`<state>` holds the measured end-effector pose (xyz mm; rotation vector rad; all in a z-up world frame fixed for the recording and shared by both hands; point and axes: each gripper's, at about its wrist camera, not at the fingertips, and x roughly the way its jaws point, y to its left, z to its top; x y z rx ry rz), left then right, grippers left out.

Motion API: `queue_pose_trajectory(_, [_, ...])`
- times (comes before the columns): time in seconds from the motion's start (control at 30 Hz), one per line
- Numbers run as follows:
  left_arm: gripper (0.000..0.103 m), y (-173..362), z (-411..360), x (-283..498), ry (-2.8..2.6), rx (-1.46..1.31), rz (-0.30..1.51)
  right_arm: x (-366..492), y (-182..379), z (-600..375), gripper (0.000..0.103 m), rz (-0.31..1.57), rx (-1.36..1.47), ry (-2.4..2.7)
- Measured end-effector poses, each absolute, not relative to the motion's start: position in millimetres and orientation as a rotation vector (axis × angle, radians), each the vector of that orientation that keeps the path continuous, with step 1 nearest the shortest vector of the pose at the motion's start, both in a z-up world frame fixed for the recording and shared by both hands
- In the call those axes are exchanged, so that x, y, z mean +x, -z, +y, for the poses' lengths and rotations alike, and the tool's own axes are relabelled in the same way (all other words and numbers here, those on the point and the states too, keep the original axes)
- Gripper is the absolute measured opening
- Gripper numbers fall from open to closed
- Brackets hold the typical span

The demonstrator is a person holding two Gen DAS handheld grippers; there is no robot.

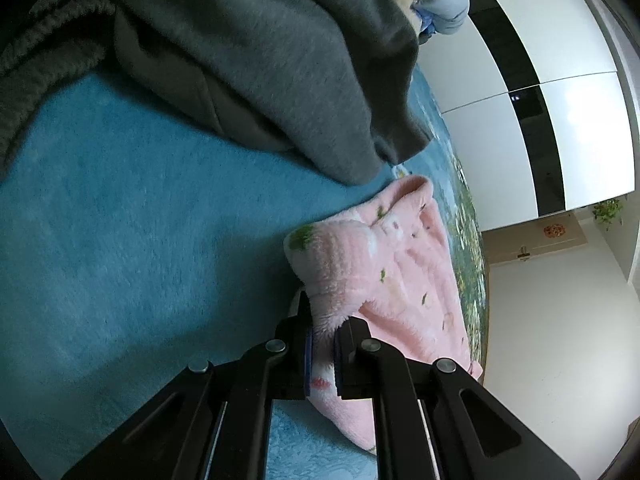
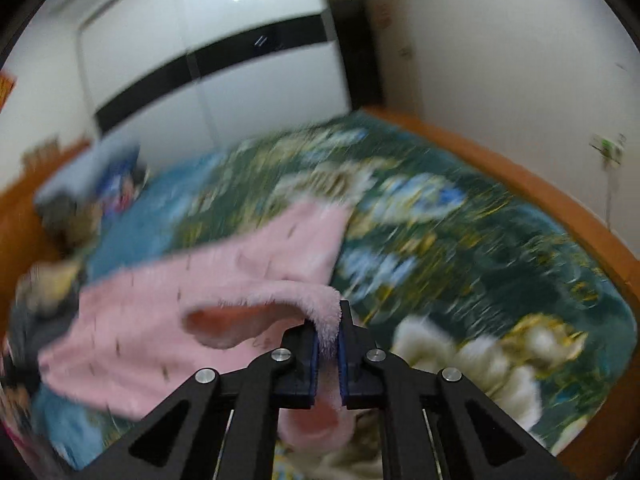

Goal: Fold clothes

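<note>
A fluffy pink garment [image 1: 400, 264] with small green specks lies on the blue blanket [image 1: 132, 240]. My left gripper [image 1: 325, 326] is shut on its near edge, low over the blanket. In the right wrist view the same pink garment [image 2: 224, 280] is stretched out to the left, lifted above the bed. My right gripper [image 2: 329, 330] is shut on a fuzzy pink hem. That view is blurred by motion.
A large grey fleece garment [image 1: 260, 52] lies piled just beyond the pink one. The bed has a green floral cover [image 2: 460, 232] and an orange wooden frame [image 2: 560, 208]. More clothes [image 2: 80, 208] are heaped at the far left. White wardrobe doors [image 2: 224, 52] stand behind.
</note>
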<state>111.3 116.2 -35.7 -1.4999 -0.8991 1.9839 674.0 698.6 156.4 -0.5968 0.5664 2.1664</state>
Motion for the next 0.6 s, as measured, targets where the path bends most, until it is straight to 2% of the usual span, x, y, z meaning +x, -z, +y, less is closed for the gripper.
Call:
queue_pose_trajectory(0.13, [0.007,34,111,110,-1.991,-1.492,-0.907,694,-156,744,0.008,0.656,-0.567,-2.038])
queue_pose_trajectory(0.23, [0.007,36,112,109,-1.995,-1.507,-0.911,702,-125,775,0.008,0.774,-0.609,-1.929])
queue_pose_trajectory(0.33, [0.007,31,113,108,-2.012,-1.490,-0.927,701,-109,786,0.008,0.809,-0.631,-1.892])
queue_pose_trajectory(0.53, [0.005,-17,111,105,-1.977,-1.364,-0.944,710,-151,782,0.007,0.753,-0.583,-1.920])
queue_pose_trajectory(0.6, [0.005,-26,116,108,-2.005,-1.340,-0.870,714,-160,785,0.007,0.729,-0.593,-1.900])
